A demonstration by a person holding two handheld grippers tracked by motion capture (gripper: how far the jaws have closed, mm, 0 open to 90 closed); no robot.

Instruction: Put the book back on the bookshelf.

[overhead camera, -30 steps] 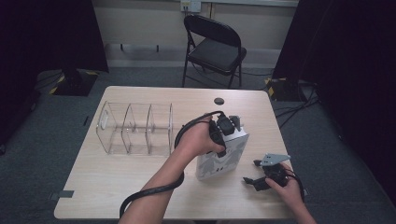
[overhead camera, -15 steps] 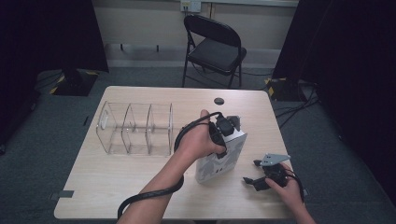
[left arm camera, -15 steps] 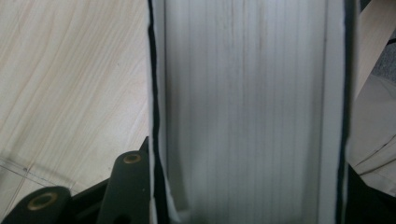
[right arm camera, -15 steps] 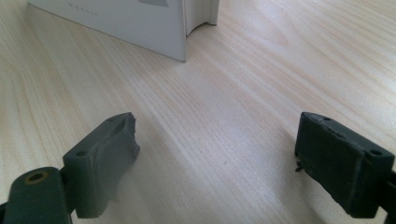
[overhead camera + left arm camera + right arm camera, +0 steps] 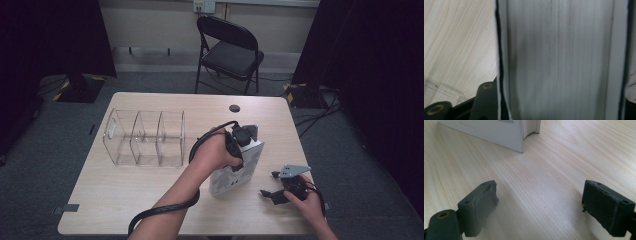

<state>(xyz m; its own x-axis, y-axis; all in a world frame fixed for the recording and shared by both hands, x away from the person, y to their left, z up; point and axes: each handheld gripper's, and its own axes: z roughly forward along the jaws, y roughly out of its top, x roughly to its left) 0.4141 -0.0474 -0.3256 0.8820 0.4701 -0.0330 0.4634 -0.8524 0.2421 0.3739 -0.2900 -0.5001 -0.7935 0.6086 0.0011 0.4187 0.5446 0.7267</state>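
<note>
Standing on edge between the loosening left tongs (image 5: 243,142), book (image 5: 235,172), right tongs (image 5: 274,192) released nearby

The high view is dim at its edges, the dark curtains (image 5: 45,45) at left and right nearly black, while the desk (image 5: 125,185) sits in soft, even light from above; shadows under the folding chair (image 5: 230,50) are faint; detail is soft throughout. In the left gripper view the book (image 5: 564,60) stands so close that its page edges blur into grey streaks, dark at the margins; the wood grain beside it is sharper. The right gripper view is bright and warm; the near tongs (image 5: 541,205) are out of focus, throwing weak shadows on the desk.
</note>
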